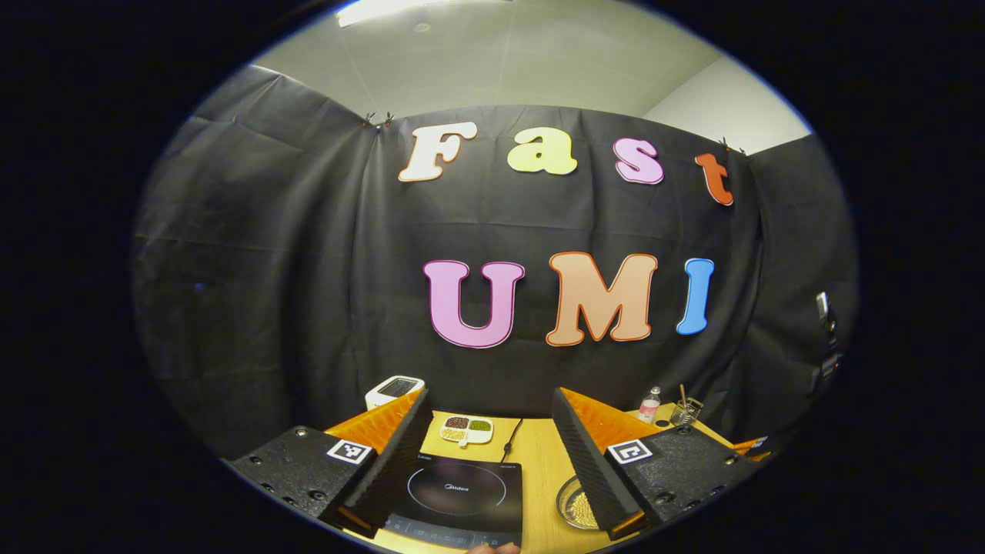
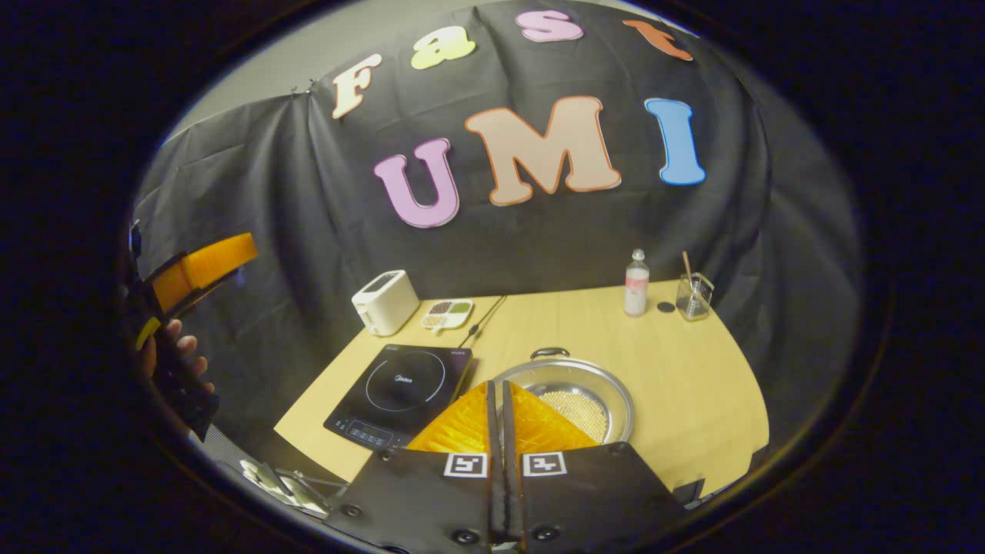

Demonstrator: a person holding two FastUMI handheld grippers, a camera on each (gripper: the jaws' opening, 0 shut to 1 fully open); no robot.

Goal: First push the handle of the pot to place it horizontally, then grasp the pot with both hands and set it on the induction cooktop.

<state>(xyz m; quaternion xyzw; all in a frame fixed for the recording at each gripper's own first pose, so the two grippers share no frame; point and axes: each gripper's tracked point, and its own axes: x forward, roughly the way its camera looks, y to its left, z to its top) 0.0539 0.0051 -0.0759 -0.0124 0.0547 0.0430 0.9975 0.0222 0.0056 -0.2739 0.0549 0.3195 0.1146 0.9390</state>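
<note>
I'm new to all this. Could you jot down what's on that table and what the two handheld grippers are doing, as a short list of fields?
Table: light wooden table
Pot: shallow silver metal pot holding pale beads, right of the cooktop
Cooktop: flat black induction cooktop, nothing on it
Back row: white toaster, divided white dish of beans, small clear bottle, glass jar with sticks
Left gripper: open, raised above the cooktop
Right gripper: shut, empty, near the pot

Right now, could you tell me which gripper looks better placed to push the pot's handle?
Right, probably. The right gripper, shut, hangs just before the pot; the handle is at its far rim. The left gripper, open, faces the induction cooktop.
</note>
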